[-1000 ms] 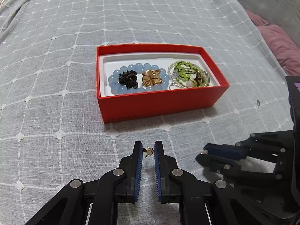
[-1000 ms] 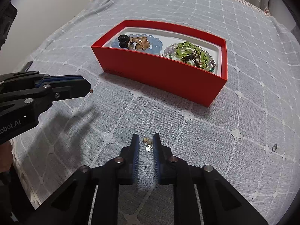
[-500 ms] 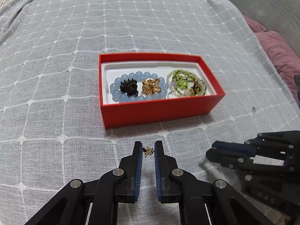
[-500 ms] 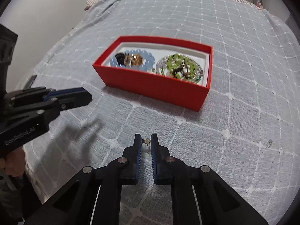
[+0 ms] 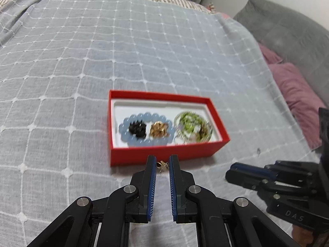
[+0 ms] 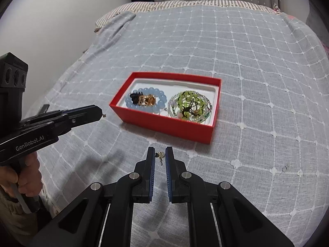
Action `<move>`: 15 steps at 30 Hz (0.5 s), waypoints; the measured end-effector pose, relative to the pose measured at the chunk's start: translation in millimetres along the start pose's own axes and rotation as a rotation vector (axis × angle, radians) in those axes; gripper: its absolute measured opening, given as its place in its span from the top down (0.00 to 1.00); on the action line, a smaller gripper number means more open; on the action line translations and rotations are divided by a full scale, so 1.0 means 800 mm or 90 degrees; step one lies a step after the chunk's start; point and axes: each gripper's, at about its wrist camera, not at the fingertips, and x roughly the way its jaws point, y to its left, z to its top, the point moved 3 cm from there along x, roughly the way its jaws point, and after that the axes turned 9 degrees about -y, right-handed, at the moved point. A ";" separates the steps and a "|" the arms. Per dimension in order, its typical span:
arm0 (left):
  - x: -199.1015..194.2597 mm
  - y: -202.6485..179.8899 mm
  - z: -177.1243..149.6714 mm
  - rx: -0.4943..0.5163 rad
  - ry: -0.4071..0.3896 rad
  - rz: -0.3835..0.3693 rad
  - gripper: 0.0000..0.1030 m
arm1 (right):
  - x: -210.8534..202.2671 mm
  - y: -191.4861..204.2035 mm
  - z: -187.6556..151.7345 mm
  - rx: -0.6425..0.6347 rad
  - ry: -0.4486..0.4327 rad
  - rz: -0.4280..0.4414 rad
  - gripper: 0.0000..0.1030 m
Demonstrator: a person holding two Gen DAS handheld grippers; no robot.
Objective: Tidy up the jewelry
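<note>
A red box [image 5: 164, 155] [image 6: 164, 124] with a white lining lies on the grey checked bedspread. Inside it are a blue bead bracelet [image 5: 125, 132] [image 6: 159, 100], a black hair claw [image 5: 137, 128], a gold hair claw [image 5: 159, 129] [image 6: 147, 99] and a green bead bracelet [image 5: 192, 126] [image 6: 189, 105]. My left gripper [image 5: 162, 162] is shut on a small gold earring [image 5: 162, 165], held in the air short of the box's near wall. My right gripper [image 6: 160, 153] is shut on another small gold earring [image 6: 160, 156], also lifted, in front of the box.
A grey cushion [image 5: 287, 37] and a purple pillow [image 5: 296, 94] lie at the right of the bed. A tiny dark item [image 5: 258, 150] [image 6: 285, 167] rests on the bedspread right of the box. A person's hand [image 6: 24, 177] grips the left tool's handle.
Both grippers have risen off the bedspread with their earrings held. The box now looks smaller and farther in both views, and more of the bed and headboard side shows.
</note>
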 end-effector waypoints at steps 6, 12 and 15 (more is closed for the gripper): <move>0.012 -0.003 0.017 -0.016 -0.007 -0.011 0.93 | -0.003 -0.003 0.017 0.007 -0.018 0.004 0.90; 0.038 -0.008 0.021 -0.016 0.002 -0.025 0.93 | 0.014 -0.010 0.035 0.008 -0.019 -0.011 0.90; 0.047 -0.009 0.031 -0.015 -0.002 -0.026 0.93 | 0.019 -0.014 0.041 0.014 -0.024 -0.012 0.90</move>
